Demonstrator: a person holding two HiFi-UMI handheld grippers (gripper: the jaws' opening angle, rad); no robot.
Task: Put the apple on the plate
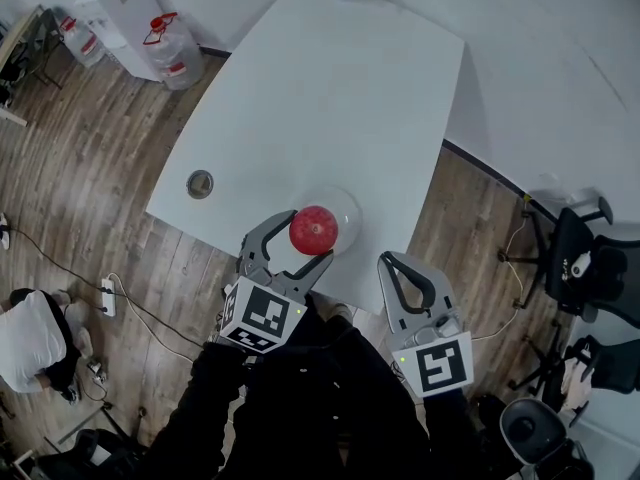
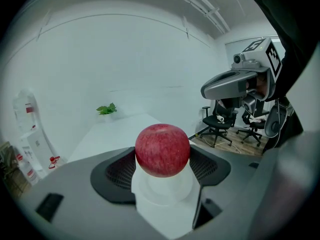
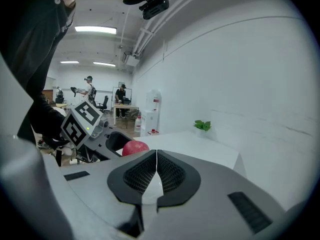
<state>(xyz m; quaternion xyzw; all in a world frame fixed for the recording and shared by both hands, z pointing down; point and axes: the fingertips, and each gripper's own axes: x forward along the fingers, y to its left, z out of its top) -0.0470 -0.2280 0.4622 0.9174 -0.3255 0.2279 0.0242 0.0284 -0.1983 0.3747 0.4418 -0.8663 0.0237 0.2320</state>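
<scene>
We see a white desk (image 1: pixel 330 78) filling the upper middle of the head view, with a clear plate (image 1: pixel 347 204) at its near edge, about mid-frame. The left tongs (image 1: pixel 303 236) reach in from lower left, clamped on the red apple (image 1: pixel 314 230), while the right tongs (image 1: pixel 388 261), pressed together on nothing, hang at lower right beyond the desk's edge. The apple sits between the left pads over the plate; we cannot tell whether it touches.
</scene>
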